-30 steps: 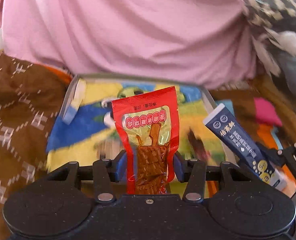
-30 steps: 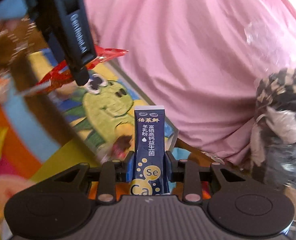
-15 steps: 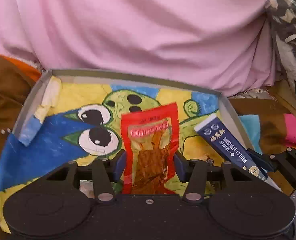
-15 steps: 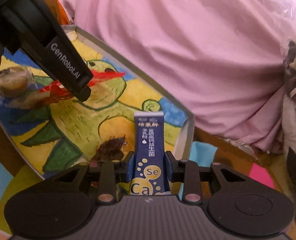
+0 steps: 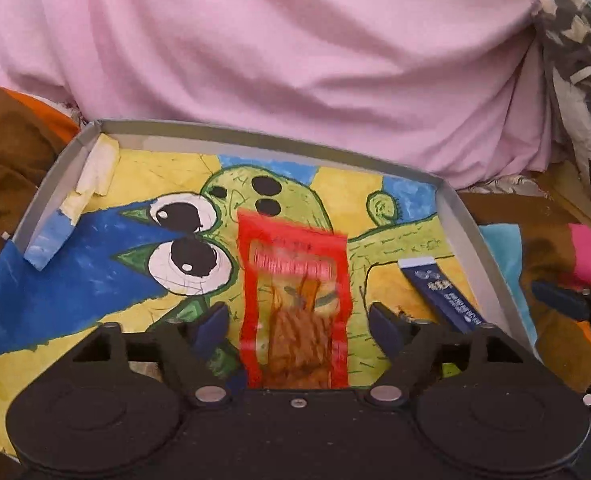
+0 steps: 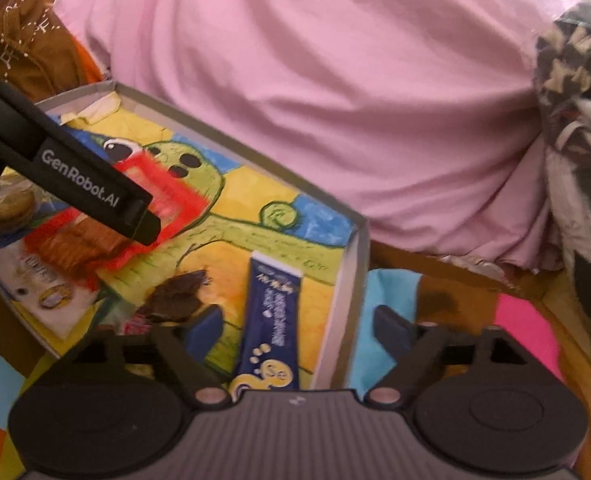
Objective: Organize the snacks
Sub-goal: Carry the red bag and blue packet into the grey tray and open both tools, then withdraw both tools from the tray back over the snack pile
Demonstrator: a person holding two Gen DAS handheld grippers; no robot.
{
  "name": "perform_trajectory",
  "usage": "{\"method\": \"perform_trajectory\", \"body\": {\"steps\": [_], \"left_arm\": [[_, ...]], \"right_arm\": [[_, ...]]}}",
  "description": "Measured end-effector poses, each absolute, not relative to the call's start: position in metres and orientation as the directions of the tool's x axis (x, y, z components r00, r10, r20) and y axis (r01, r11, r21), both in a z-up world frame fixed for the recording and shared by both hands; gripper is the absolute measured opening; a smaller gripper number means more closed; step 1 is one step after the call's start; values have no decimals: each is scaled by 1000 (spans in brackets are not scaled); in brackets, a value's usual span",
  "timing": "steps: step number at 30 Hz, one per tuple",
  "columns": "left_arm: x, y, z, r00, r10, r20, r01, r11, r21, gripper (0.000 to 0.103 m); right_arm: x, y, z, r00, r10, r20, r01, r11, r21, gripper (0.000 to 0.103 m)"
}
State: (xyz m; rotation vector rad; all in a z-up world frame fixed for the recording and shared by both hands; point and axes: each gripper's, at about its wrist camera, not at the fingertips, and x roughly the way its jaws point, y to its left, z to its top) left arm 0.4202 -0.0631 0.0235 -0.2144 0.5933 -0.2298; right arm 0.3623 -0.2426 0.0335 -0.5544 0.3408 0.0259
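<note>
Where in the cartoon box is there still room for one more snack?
Bare room: the blue and yellow floor between the tray wall and the red packet, near the eyes. Crowded: the near side, with the blue sachet, dark snack and white packet.

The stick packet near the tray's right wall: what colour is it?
Dark blue stick packet with a white end; right wrist view.

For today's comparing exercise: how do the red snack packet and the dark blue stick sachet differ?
The red plastic snack packet is wide, with a clear window showing brown food; the dark blue stick sachet is narrow and opaque. The packet is blurred, the sachet lies sharp. Both are over the painted tray, between open tongs.
</note>
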Motion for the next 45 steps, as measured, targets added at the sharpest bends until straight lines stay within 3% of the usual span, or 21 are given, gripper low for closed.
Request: {"method": "perform_trajectory", "body": {"steps": [11,22,45], "left_arm": [[378,-55,48,856,-249,-453,137,954,-266,100],[288,-23,68,900,-158,-406,37,956,-291,102],[129,-15,33,839,-150,-523,24,970,-240,102]], "right_arm": [[331,-249,59,960,-70,-269,-70,875,-479,103],[264,-244,76,957,0,-289,-126,899,-418,103],[119,-258,55,927,47,-373,-167,941,-295,103]]}}
